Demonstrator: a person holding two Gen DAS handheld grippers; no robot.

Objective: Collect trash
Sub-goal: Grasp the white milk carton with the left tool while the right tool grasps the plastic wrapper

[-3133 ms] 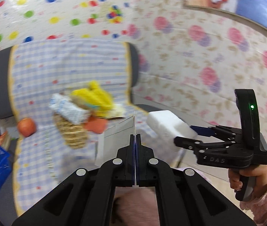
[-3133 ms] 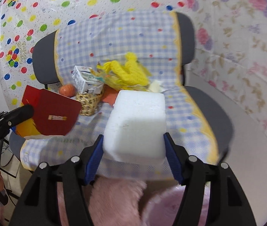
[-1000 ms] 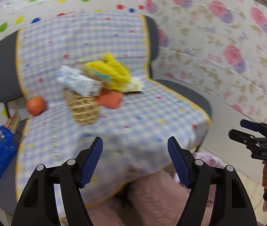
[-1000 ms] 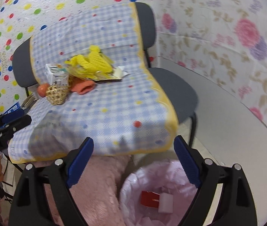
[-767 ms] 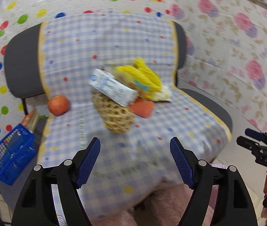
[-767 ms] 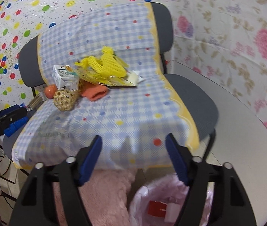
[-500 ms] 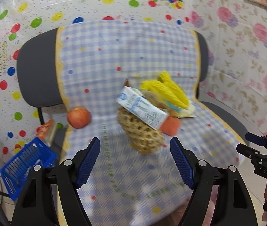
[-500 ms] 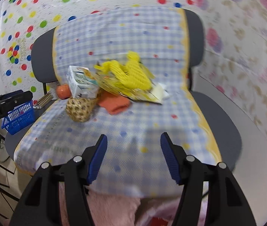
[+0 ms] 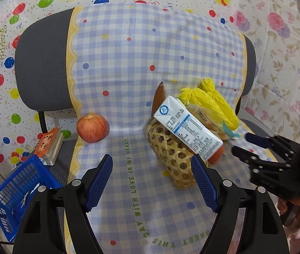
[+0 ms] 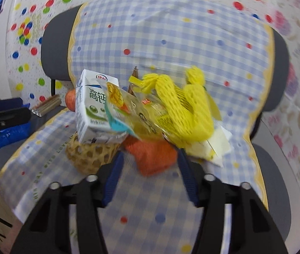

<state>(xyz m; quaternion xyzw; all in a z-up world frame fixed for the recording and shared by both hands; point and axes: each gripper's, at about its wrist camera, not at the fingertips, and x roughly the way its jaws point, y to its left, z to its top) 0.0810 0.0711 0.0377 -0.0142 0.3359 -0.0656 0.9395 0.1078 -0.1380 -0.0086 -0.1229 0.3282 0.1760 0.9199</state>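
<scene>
Left gripper (image 9: 152, 182): blue-padded jaws spread wide, nothing between them, held above the front of the blue-and-white checked cloth (image 9: 128, 63) draped over the grey office chair (image 9: 42, 63). Right gripper (image 10: 150, 175): jaws also apart and empty, aimed at the pile of litter; in the left wrist view it enters from the right edge, gripped by a hand (image 9: 285, 207) in a pink sleeve.

Containers: woven bamboo basket (image 9: 171, 152), tipped on its side on the seat. White milk carton with blue print (image 9: 188, 130) lies slanted across its mouth; whether it sits inside or merely on top cannot be told. Blue plastic crate (image 9: 18, 192) beside the chair at lower left; contents unclear.

Trash relative to the tools: yellow foam fruit net (image 10: 183, 110) and clear yellow snack wrapper (image 10: 133, 108) are heaped behind the carton. Orange foam net (image 10: 154, 154) lies just beyond the right fingertips, roughly centred between them. White crumpled paper (image 10: 219, 141) sits to its right under the yellow net. Basket and carton lie ahead and to the right of the left gripper, near its right finger.

Red apple (image 9: 92, 128) rests on the cloth's left edge, apart from the pile.
</scene>
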